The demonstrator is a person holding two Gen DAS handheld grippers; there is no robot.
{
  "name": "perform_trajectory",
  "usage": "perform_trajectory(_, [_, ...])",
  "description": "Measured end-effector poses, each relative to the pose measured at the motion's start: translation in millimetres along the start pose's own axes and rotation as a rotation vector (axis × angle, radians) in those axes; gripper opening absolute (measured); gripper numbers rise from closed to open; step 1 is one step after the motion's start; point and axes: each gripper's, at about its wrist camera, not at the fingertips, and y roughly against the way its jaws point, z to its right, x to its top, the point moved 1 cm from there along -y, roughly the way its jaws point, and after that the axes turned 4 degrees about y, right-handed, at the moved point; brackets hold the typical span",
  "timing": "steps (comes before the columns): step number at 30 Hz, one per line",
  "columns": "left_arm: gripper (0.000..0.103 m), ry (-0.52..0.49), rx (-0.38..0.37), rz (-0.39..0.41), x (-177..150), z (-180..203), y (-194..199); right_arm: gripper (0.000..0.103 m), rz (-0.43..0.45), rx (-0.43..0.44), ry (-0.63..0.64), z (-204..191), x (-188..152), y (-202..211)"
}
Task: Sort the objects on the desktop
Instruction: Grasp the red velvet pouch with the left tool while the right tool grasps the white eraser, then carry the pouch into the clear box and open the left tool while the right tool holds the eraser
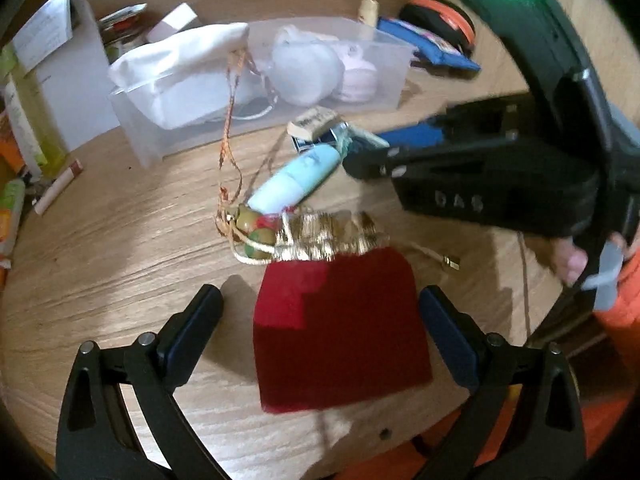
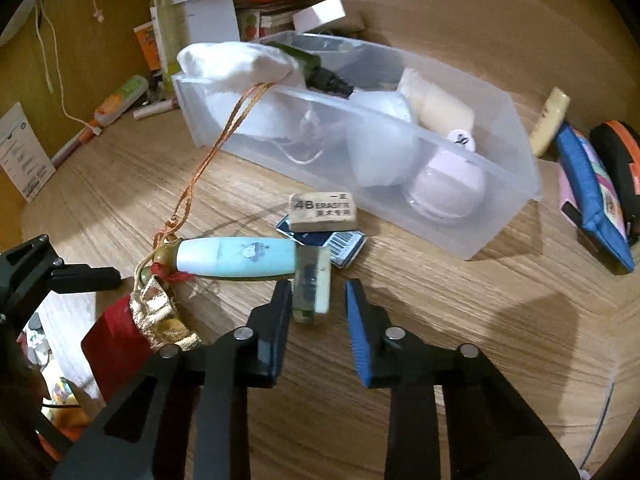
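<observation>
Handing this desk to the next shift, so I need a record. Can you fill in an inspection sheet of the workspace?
Surface: wooden desk, crowded.
Job's things: red pouch, light blue tube and eraser lie loose; clear bin partly filled.
Clutter: blue case, leaflet, green bottle.
Grippers: left hand-held gripper open astride the pouch; right hand-held gripper open at the tube's cap.
Cables: white cable at the back.
Surroundings: a person's hand on the right handle.

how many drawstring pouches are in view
2. A red pouch lies on the table between the left gripper's open jaws; a white pouch is draped over the left end of the clear bin, its orange cord trailing down. More may be hidden in the bin.
</observation>
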Motion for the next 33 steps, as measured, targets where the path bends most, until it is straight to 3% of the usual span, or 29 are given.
perform_trajectory(3, [0.066, -0.005, 0.027, 0.034, 0, 1, 3, 0.015, 0.004, 0.008, -0.002, -2, 1, -2])
perform_trajectory(15, [0.019, 0.076, -0.035, 0.093, 2, -27, 34, 0.015, 0.078, 0.024, -0.054, 8, -4, 22])
perform_trajectory(19, [0.014, 0.123, -0.068, 0.114, 6, -39, 44, 0.015, 0.114, 0.021, -0.077, 13, -3, 37])
perform_trajectory(28, [0.013, 0.126, -0.017, 0.229, 27, -56, 77, 0.015, 0.185, 0.018, -0.117, 24, 5, 63])
perform_trajectory(33, [0.013, 0.145, -0.035, 0.270, 48, -65, 88, 0.015, 0.222, 0.008, -0.122, 29, 12, 73])
